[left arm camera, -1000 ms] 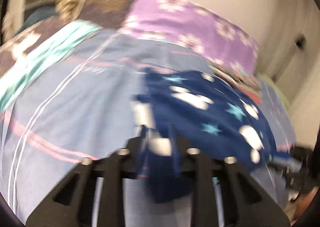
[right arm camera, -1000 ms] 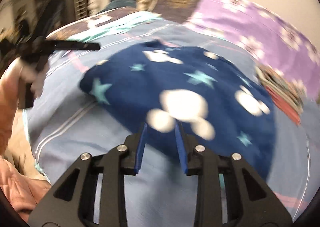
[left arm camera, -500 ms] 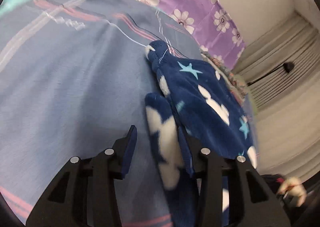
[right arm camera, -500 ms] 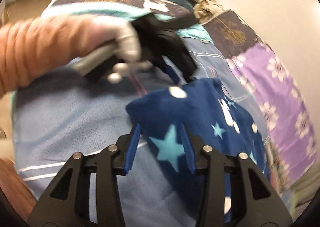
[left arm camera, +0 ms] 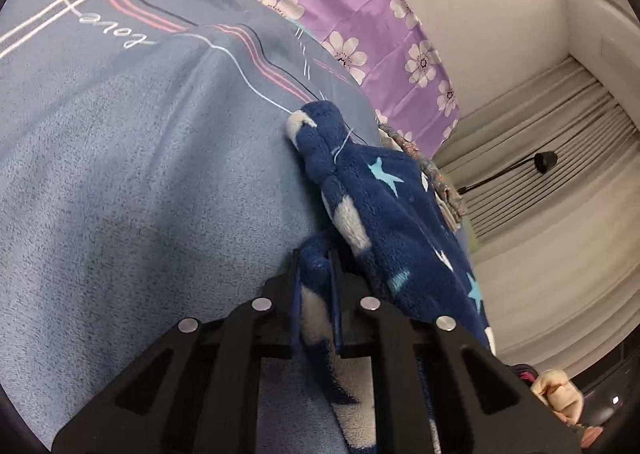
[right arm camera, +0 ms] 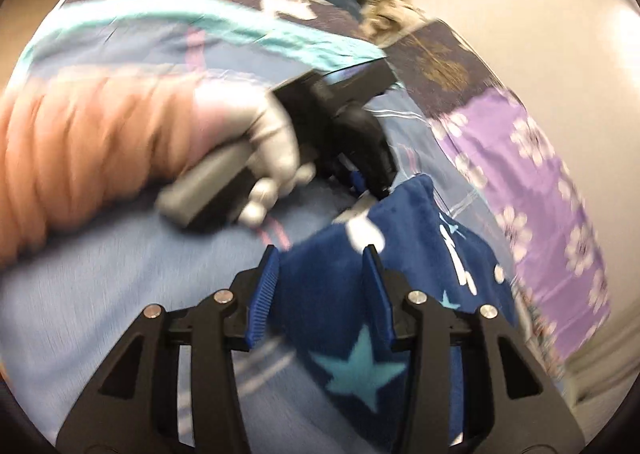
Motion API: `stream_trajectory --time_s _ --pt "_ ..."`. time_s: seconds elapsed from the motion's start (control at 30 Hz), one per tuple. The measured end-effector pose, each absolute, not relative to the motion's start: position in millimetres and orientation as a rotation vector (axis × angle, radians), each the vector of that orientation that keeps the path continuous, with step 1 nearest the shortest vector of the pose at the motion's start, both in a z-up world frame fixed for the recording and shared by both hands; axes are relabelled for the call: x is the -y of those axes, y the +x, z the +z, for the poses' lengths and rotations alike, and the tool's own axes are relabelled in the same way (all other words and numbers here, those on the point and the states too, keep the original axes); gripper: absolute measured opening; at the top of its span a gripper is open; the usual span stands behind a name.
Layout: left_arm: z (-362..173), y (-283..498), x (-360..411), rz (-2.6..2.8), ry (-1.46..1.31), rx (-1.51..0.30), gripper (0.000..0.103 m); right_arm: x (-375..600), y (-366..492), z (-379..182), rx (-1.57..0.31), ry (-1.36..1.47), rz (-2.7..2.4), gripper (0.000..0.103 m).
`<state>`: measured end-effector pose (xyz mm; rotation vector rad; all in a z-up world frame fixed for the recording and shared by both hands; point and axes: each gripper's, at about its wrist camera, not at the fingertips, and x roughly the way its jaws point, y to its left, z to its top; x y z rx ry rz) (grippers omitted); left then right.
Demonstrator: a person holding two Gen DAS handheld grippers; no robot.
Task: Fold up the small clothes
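Observation:
A dark blue fleece garment (left arm camera: 384,205) with teal stars and white blotches lies on a blue-grey bedspread (left arm camera: 140,173). My left gripper (left arm camera: 316,258) is shut on a bunched edge of the garment, which runs back between its fingers. In the right wrist view the same garment (right arm camera: 332,318) lies under my right gripper (right arm camera: 322,254), which is open with its fingers astride a corner of the fleece. The left gripper (right arm camera: 360,177), held by a gloved hand, touches the garment's far corner there.
A purple flowered sheet (left arm camera: 360,13) lies along the wall beyond the garment. A small patterned cloth pile (left arm camera: 436,177) sits just past the fleece. A pleated curtain (left arm camera: 560,133) and a lamp arm stand at the right. A teal stripe (right arm camera: 200,29) edges the bedspread.
The left gripper opened about half a second ago and has closed again on the garment's edge. The right gripper has opened wider and moved in over the near corner.

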<state>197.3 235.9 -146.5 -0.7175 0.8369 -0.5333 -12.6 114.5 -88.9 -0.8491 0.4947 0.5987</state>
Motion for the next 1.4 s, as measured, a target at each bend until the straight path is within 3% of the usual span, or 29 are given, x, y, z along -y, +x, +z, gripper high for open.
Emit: stream_trajectory --time_s 0.1,0.23,0.3,0.37,0.5,0.63,0.73,0.77,0.8,0.87,1.03,1.13,1.23,1.3,1.4 --pt "-143.4 196.6 -229.9 -0.527 -0.675 -0.835 0.012 -122.3 9.2 -80.4 -0.532 -0.725 0.524 0.045" --pt "-145.4 196.1 -233.6 -0.541 -0.692 -0.822 0.012 -134.6 37.9 -102.0 -0.595 -0.768 0.407 0.045" --pt "-145.3 194.3 -235.7 -0.551 -0.702 -0.809 0.011 -133.7 43.0 -113.0 -0.585 -0.813 0.394 0.025" --pt "-144.7 188.8 -239.3 -0.555 -0.702 -0.796 0.010 -130.6 44.4 -114.6 -0.588 -0.806 0.409 0.016" --pt "-133.6 186.1 -244.9 -0.578 -0.720 -0.745 0.009 -122.6 34.8 -79.2 -0.600 -0.674 0.518 0.011" --pt "-149.2 193.6 -247.8 -0.553 -0.750 -0.793 0.010 -130.5 34.7 -92.3 -0.651 -0.739 0.570 0.011" --pt "-152.8 190.8 -258.0 -0.561 -0.798 -0.777 0.011 -129.0 34.2 -119.4 -0.631 -0.801 0.573 0.018" --pt "-150.4 187.6 -259.4 -0.560 -0.792 -0.761 0.011 -127.4 29.3 -116.3 -0.610 -0.799 0.575 0.022" --pt "-148.8 186.0 -260.9 -0.554 -0.790 -0.751 0.012 -123.2 21.6 -109.1 -0.588 -0.789 0.601 0.037" --pt "-147.0 182.6 -268.4 -0.531 -0.811 -0.737 0.020 -112.3 11.6 -98.9 -0.569 -0.760 0.636 0.053" --pt "-134.1 169.6 -278.0 -0.522 -0.827 -0.714 0.041 -59.8 -10.6 -78.8 -0.488 -0.740 0.558 0.060" --pt "-121.5 162.5 -270.1 -0.537 -0.779 -0.721 0.050 -25.5 -8.9 -85.1 -0.516 -0.739 0.491 0.061" --pt "-117.7 159.8 -250.9 -0.554 -0.710 -0.771 0.052 10.2 2.7 -78.4 -0.546 -0.623 0.413 0.057" --pt "-123.0 159.8 -236.8 -0.550 -0.658 -0.807 0.052 44.8 21.1 -63.6 -0.566 -0.457 0.314 0.040" --pt "-131.2 156.9 -222.7 -0.509 -0.590 -0.809 0.053 101.2 56.6 -70.1 -0.727 -0.161 0.193 0.031"
